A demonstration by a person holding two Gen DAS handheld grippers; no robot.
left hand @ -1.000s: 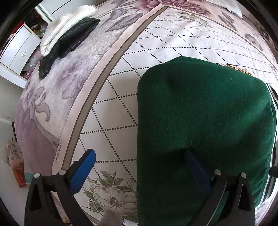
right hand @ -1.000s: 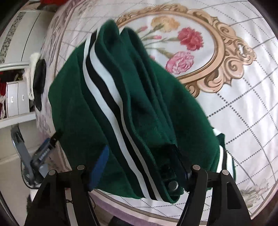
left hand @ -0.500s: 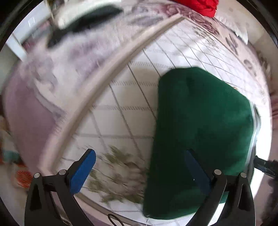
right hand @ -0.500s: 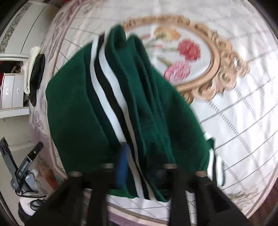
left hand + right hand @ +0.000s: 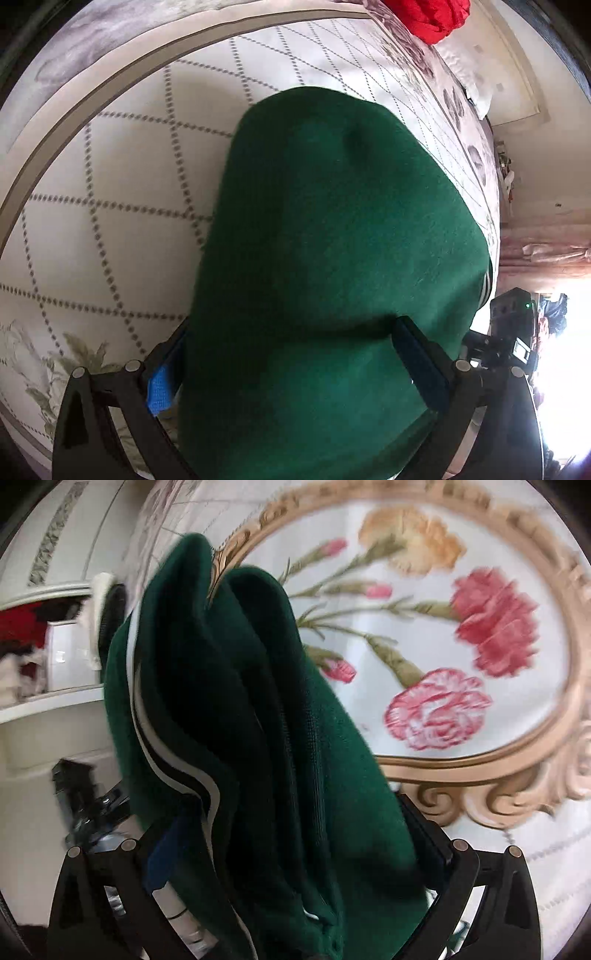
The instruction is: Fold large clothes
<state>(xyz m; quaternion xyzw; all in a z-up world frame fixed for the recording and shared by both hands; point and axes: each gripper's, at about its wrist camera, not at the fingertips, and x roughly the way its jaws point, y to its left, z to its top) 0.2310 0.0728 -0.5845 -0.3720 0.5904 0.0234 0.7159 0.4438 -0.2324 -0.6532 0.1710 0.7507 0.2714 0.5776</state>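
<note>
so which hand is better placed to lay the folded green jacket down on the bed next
Right, though it is close. The right gripper holds the green jacket's bunched layers over the bedspread's floral medallion, while the left gripper holds the smooth outer face.

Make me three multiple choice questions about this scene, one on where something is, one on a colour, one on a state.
1. Where is the red bundle in the left wrist view?
A. far end of the bedspread
B. inside the left gripper
C. under the garment

2. What colour is the garment?
A. red
B. dark green with white and black stripes
C. plain grey

3. What is the right gripper doing?
A. hanging clear
B. gripping a drawer
C. gripping bunched garment

Answers: 1 A, it lies at the top edge; 2 B, stripes edge the folds; 3 C, cloth fills its jaws.
</note>
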